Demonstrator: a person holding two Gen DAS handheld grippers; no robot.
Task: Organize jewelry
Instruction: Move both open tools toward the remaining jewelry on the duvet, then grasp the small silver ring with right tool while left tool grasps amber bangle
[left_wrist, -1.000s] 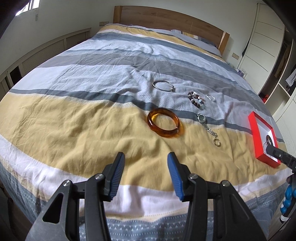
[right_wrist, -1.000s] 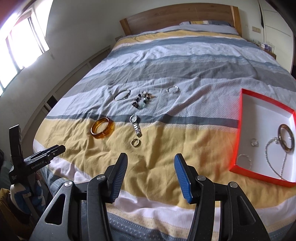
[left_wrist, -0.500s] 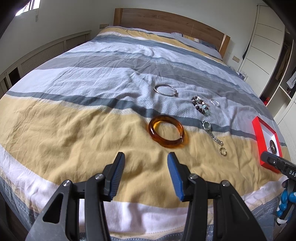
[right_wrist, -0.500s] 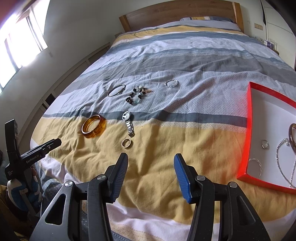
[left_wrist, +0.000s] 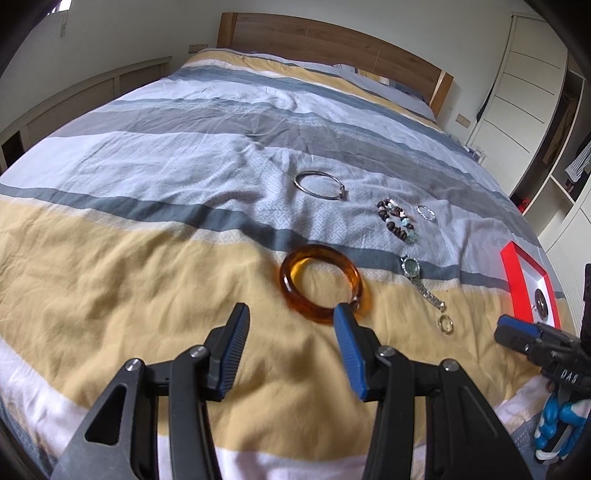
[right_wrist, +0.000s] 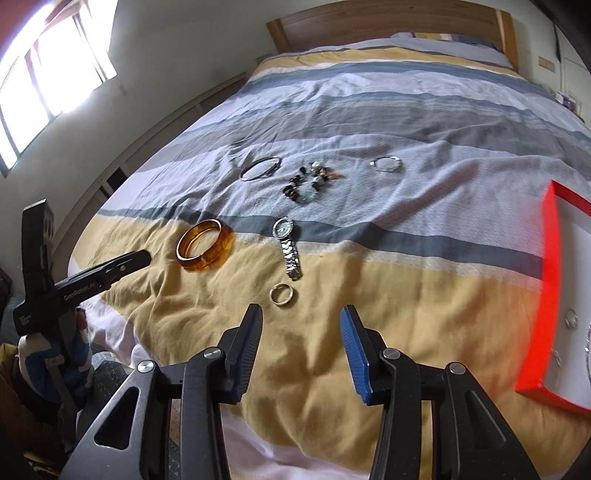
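**Both grippers empty over the bedspread, jewelry ahead**

Left gripper (left_wrist: 290, 317) sits bottom centre of its view, jaws apart, nothing between them. Its right blue pad overlaps the near edge of the amber bangle (left_wrist: 319, 284) in the picture; contact cannot be told. Right gripper (right_wrist: 301, 319), bottom centre of its own view, jaws apart and empty too, though they have just been closing somewhat. Gold ring (right_wrist: 282, 294) lies just above its left pad on the yellow stripe. Watch (right_wrist: 288, 243) is above the ring, face on the grey stripe, band trailing down. Beaded bracelet (right_wrist: 308, 179) sits mid frame, thin silver bangle (right_wrist: 260, 168) to its left, small silver bracelet (right_wrist: 385, 163) to its right. Red tray (right_wrist: 546, 280) at right edge, white inside, with small silver pieces, blurred. All on the striped bedspread (left_wrist: 147, 288). Gloved hand (right_wrist: 55, 354) holds the left gripper at lower left.
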